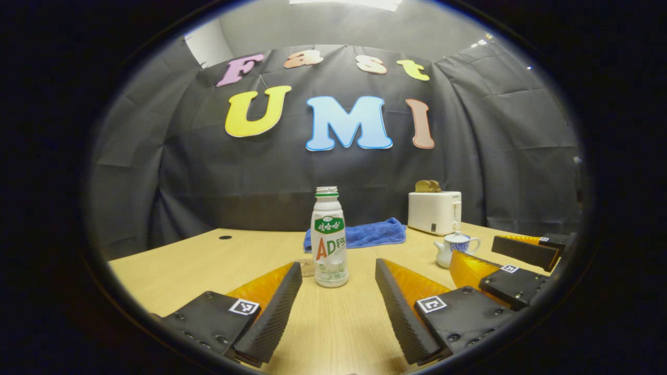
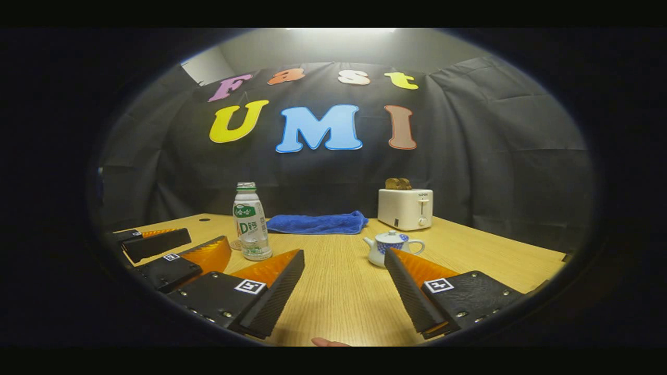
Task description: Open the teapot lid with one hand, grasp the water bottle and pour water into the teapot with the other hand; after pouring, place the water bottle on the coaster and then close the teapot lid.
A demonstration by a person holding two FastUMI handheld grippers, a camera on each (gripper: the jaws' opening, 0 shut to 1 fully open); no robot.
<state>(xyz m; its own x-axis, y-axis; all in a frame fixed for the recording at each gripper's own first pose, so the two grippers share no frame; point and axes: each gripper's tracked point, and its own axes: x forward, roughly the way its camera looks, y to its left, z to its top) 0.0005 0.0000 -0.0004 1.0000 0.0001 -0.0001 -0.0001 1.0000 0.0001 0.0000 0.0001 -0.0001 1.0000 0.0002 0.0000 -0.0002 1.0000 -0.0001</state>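
Teapot [image 2: 388, 248] and water bottle [image 1: 329, 238] are both standing untouched on the light wood-grain table [image 2: 338, 291], so the task is judged to be at its very start: the lid is sitting on the pot and no grasp is being made.

Going from largest to smallest, the table is carrying these items:

1. White two-slot toaster [image 2: 405, 209] with browned bread showing in its top, standing at the far edge near the booth wall.
2. Blue folded terry cloth [image 2: 315, 223], lying at the far edge, left of the toaster in the right gripper view.
3. Water bottle: a white plastic bottle with a green-and-orange label, uncapped, standing upright in front of the cloth. In the left gripper view it is lining up between that gripper's fingers, just beyond their tips.
4. Teapot: a small white ceramic pot with blue pattern, standing in front of the toaster, just beyond the right gripper's right finger.
5. Round pale coaster [image 1: 305, 266], lying just beside the bottle's base, partly hidden behind it.

Left gripper [image 1: 338, 278]: fingers are standing wide apart, holding nothing.
Right gripper [image 2: 345, 268]: fingers are likewise spread apart, holding nothing.

Next move, as judged: the right gripper is needing to advance over the teapot and close on the lid knob, while the left gripper is moving forward to straddle the bottle's body. The knob is small, so alignment must be precise.
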